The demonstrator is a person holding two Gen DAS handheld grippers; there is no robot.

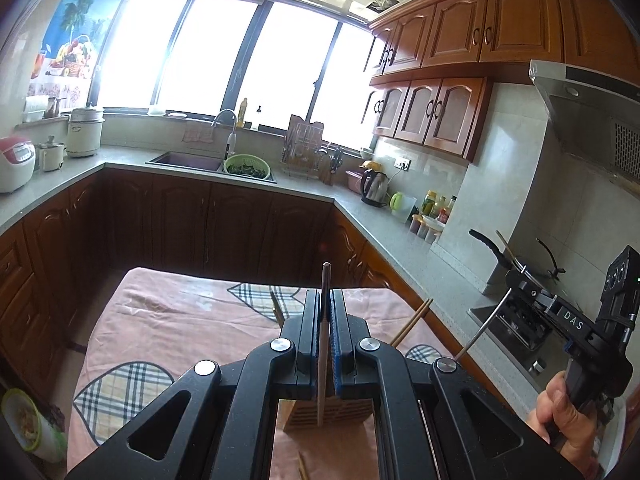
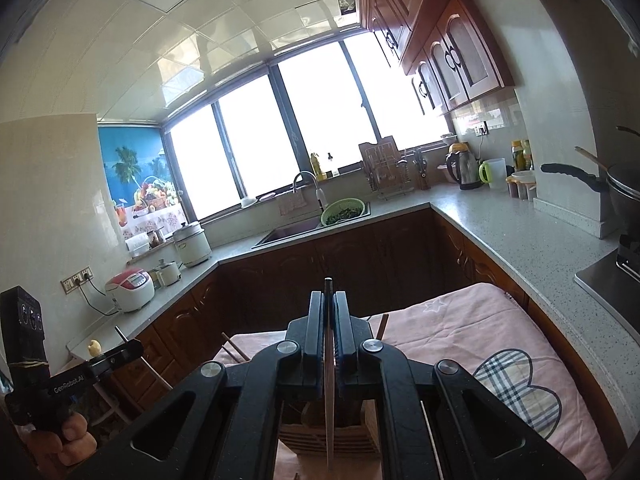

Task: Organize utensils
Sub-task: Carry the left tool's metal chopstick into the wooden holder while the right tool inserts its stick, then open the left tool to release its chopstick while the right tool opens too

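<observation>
My left gripper (image 1: 325, 296) is shut on a thin chopstick (image 1: 321, 360) that stands upright between its blue pads. Under it sits a slatted wooden utensil holder (image 1: 348, 414) on the pink cloth table (image 1: 180, 320). In the same view my right gripper (image 1: 514, 280) appears at the right in a hand (image 1: 560, 408), with a metal chopstick (image 1: 480, 328) slanting down from it. My right gripper (image 2: 329, 300) is shut on an upright chopstick (image 2: 329, 380) above the holder (image 2: 316, 438). My left gripper (image 2: 134, 346) shows at far left.
Loose wooden chopsticks (image 1: 412, 320) lie on the cloth, and others (image 2: 236, 350) poke up near the holder. Counters (image 2: 500, 220) wrap the room, with a sink (image 1: 184, 160), a green colander (image 1: 246, 166), a kettle (image 1: 374, 188) and a wok (image 2: 624, 196) on the stove.
</observation>
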